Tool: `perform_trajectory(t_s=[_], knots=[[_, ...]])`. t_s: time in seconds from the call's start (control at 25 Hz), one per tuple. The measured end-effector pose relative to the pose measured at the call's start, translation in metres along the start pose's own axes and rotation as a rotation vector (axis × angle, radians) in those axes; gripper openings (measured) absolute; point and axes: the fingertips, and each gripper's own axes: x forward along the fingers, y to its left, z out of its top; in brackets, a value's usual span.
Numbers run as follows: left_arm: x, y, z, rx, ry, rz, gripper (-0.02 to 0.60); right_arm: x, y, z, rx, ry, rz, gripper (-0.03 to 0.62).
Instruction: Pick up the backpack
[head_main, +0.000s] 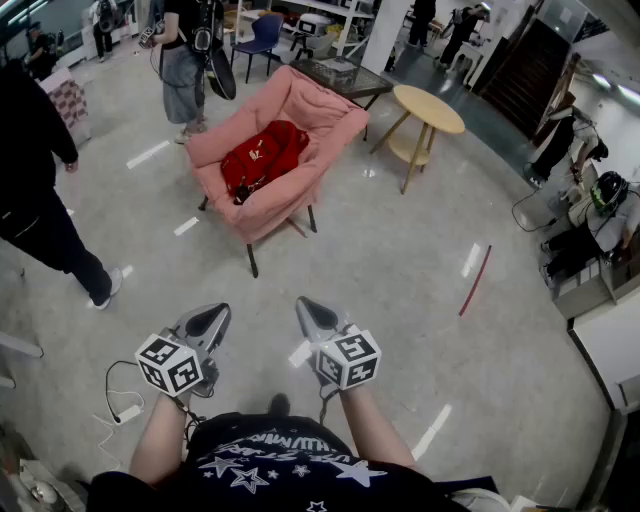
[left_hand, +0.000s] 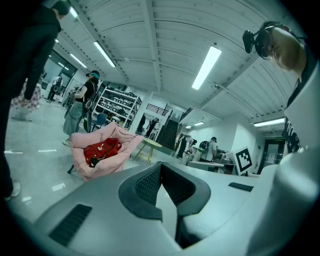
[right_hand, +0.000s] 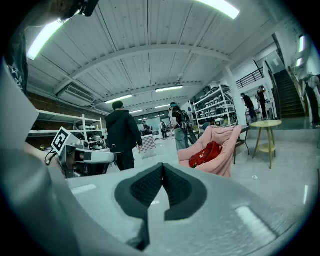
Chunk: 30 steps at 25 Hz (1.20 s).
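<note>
The approach seems barely begun: the backpack (head_main: 262, 155) lies on the far chair (head_main: 335, 118), well apart from the left gripper (head_main: 210, 318) and right gripper (head_main: 312, 314), both closed and empty, which must next go forward and open.

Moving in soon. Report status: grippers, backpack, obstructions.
Left gripper, right gripper: both shut, empty. Red backpack lies on pink armchair ahead, untouched. Person at left, off the line.

Ahead of me, the red fabric backpack (head_main: 262, 156) lies slumped on the seat of the pink cushioned armchair (head_main: 330, 120), straps loose.
</note>
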Motion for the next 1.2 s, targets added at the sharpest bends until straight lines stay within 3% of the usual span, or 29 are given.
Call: perform_trajectory(t_s=[0.2, 0.48, 1.04, 1.2], knots=[[-0.035, 0.013, 0.007, 0.056, 0.008, 0.016, 0.009, 0.007, 0.031, 0.000, -0.013, 0.002, -0.017, 0.000], [-0.072, 0.018, -0.002, 0.057, 0.004, -0.004, 0.009, -0.002, 0.070, -0.014, -0.036, 0.013, -0.040, 0.000], [-0.130, 0.021, -0.015, 0.028, -0.002, -0.046, 0.009, -0.021, 0.127, -0.031, -0.034, 0.020, -0.104, 0.000], [-0.153, 0.024, -0.031, -0.030, 0.010, -0.046, 0.009, -0.023, 0.142, -0.044, -0.014, 0.029, -0.122, 0.000]])
